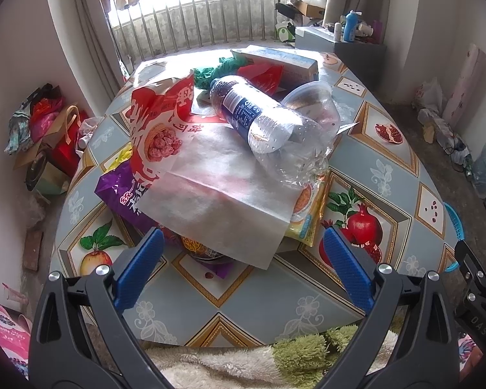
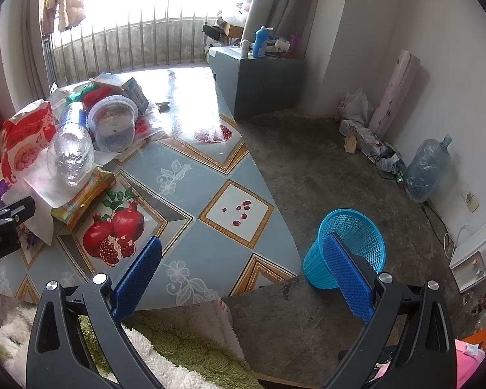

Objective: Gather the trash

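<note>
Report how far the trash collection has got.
Done: nothing visibly; the blue basket on the floor shows no trash through its mesh, though its bottom is hidden.
In hand: nothing. The left gripper is open, facing the pile; the right gripper is open over the table edge.
Left: the plastic bottle, clear tub, red-and-white paper bag and purple wrapper all lie heaped on the table.

purple wrapper (image 1: 120, 194) half buried, print unreadable

"DAS" on right tool (image 1: 476, 295); "obot.AI" on left tool (image 2: 3, 227).
</note>
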`<act>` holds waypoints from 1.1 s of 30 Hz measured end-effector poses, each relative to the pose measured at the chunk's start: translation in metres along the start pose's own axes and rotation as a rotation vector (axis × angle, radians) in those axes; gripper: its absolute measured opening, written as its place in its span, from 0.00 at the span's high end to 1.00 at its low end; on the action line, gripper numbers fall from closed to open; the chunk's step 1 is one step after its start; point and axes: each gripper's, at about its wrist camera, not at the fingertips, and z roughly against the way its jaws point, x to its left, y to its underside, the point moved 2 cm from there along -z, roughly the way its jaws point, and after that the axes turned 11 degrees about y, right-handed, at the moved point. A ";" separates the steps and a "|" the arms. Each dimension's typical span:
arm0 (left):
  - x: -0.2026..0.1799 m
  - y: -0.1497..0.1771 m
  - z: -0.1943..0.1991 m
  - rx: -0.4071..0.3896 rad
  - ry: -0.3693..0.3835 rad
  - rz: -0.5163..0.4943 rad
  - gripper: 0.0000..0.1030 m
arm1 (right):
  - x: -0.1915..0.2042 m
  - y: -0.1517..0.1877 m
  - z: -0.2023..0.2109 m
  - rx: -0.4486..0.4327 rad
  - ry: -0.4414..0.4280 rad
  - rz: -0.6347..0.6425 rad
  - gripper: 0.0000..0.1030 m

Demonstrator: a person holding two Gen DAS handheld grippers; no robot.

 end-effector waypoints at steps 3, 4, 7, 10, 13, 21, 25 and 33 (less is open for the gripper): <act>0.000 0.000 0.000 0.000 0.001 0.000 0.08 | 0.000 0.000 0.000 0.000 -0.001 -0.001 0.06; 0.000 0.001 0.000 0.002 0.000 0.002 0.08 | -0.001 0.000 0.000 -0.001 -0.001 -0.001 0.06; 0.003 0.001 -0.002 0.005 0.000 0.009 0.08 | -0.001 0.000 -0.001 -0.001 -0.005 -0.005 0.06; 0.003 0.001 -0.002 0.005 0.000 0.008 0.08 | -0.001 0.001 -0.003 0.003 -0.011 -0.013 0.06; 0.004 0.002 -0.002 -0.001 0.003 0.014 0.08 | -0.002 0.000 -0.004 0.008 -0.019 -0.024 0.06; 0.022 -0.014 0.004 -0.067 0.004 0.043 0.08 | -0.004 -0.016 -0.008 -0.006 -0.069 -0.050 0.06; 0.039 -0.026 0.009 -0.112 0.029 0.056 0.08 | 0.004 -0.036 -0.007 -0.050 -0.114 -0.037 0.06; 0.067 -0.043 0.027 -0.311 0.181 0.035 0.08 | 0.033 -0.083 -0.008 -0.120 -0.297 -0.027 0.06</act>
